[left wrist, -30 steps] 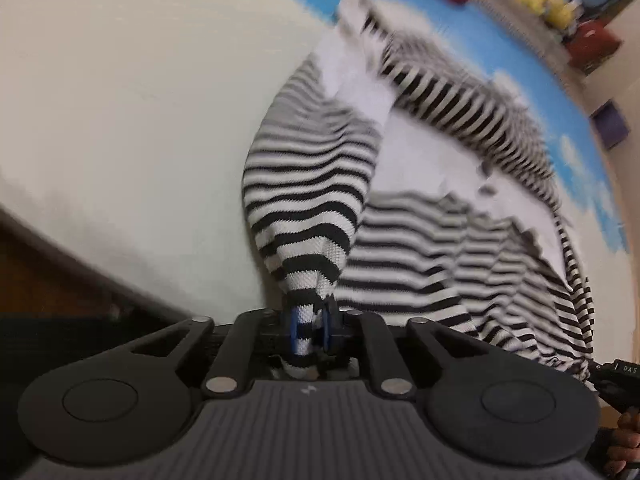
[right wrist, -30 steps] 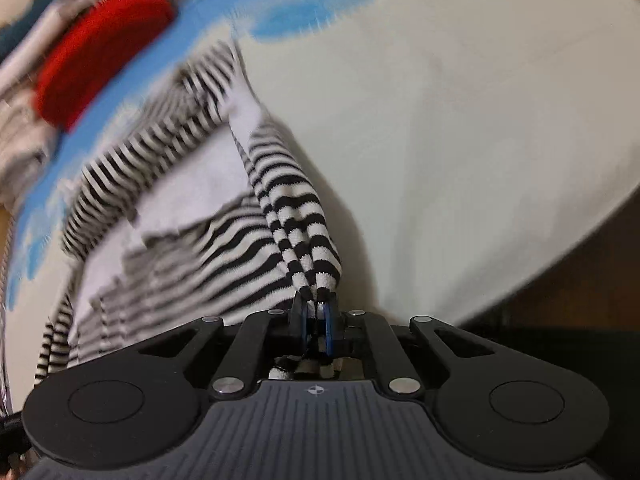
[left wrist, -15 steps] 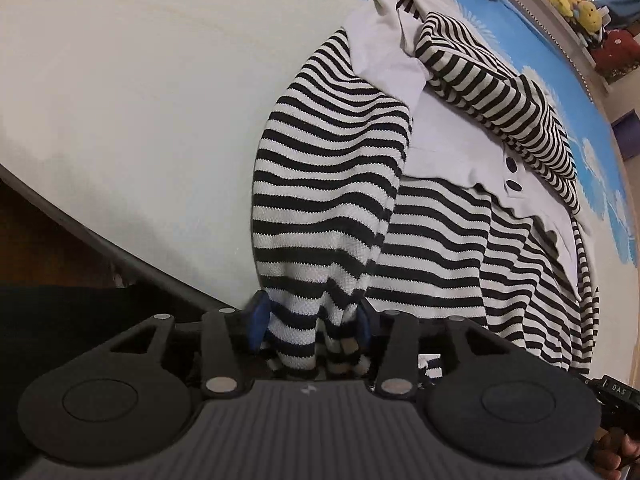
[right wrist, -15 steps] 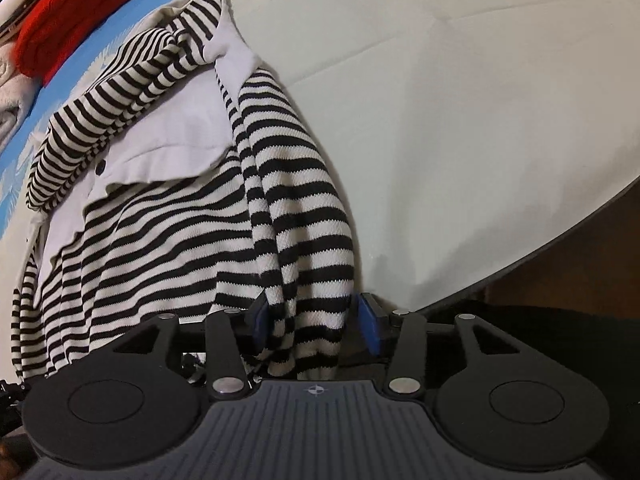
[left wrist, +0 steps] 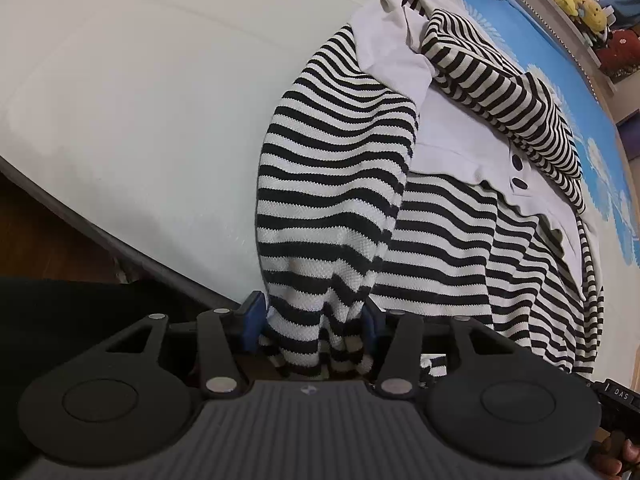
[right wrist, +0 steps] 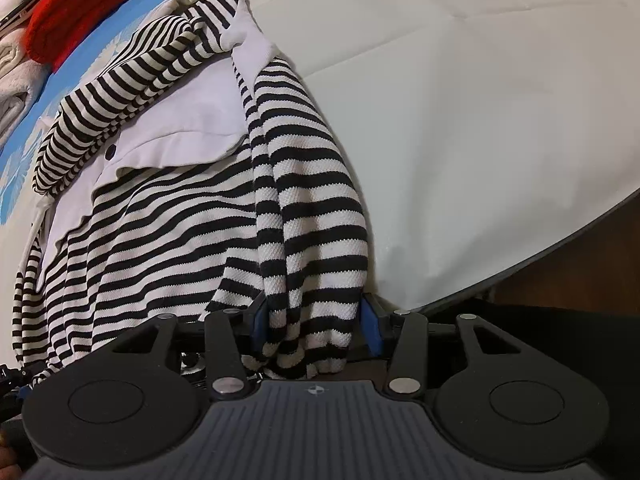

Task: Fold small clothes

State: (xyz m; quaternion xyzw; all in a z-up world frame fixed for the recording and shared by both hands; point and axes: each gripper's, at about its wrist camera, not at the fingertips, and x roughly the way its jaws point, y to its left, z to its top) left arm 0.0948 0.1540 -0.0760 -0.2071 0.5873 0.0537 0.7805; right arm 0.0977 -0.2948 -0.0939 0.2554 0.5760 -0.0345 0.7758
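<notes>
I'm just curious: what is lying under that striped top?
The striped top lies on a pale sheet that turns blue with white prints farther back. Whatever is directly beneath the fabric is covered, so anything else there cannot be seen.

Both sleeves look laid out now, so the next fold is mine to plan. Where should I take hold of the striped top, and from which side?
Probably grip the striped top at its near hem corners, one per gripper, coming from above at the near table edge. Both sleeve cuffs hang there between just-opened jaws, and the body lies flat, collar far.
</notes>
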